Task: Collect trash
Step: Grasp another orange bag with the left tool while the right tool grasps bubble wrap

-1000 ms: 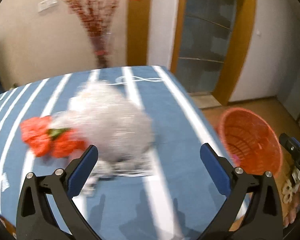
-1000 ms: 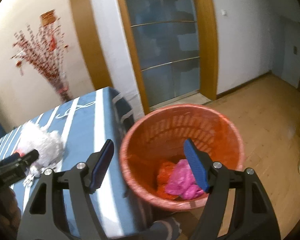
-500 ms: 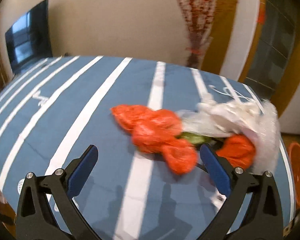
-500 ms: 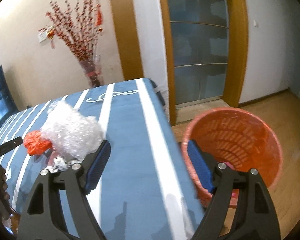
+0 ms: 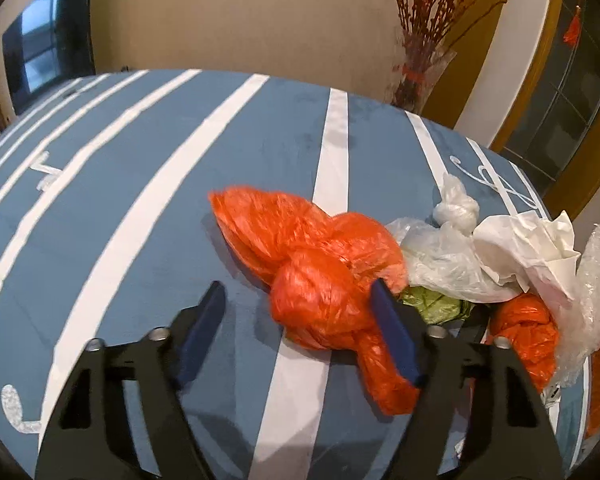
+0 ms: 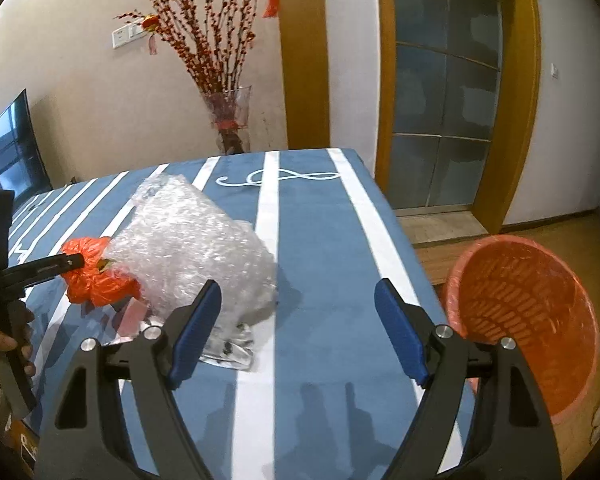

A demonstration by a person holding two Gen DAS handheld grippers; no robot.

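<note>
The left claw (image 5: 296, 328) has been closing, and its jaws are half apart around the orange bag (image 5: 320, 276) on the table (image 5: 140, 184), not yet squeezing. The bag looks light, soft and slippery; pinch its knot. The right claw (image 6: 298, 332) is open and empty.

The left gripper (image 5: 296, 332) points steeply down, its jaws just closing, now half shut around an orange bag's (image 5: 320, 304) knot, the right finger touching it, the left one apart. The right gripper (image 6: 298, 332) hangs wide open and empty over the counter's (image 6: 320, 240) near edge.
</note>
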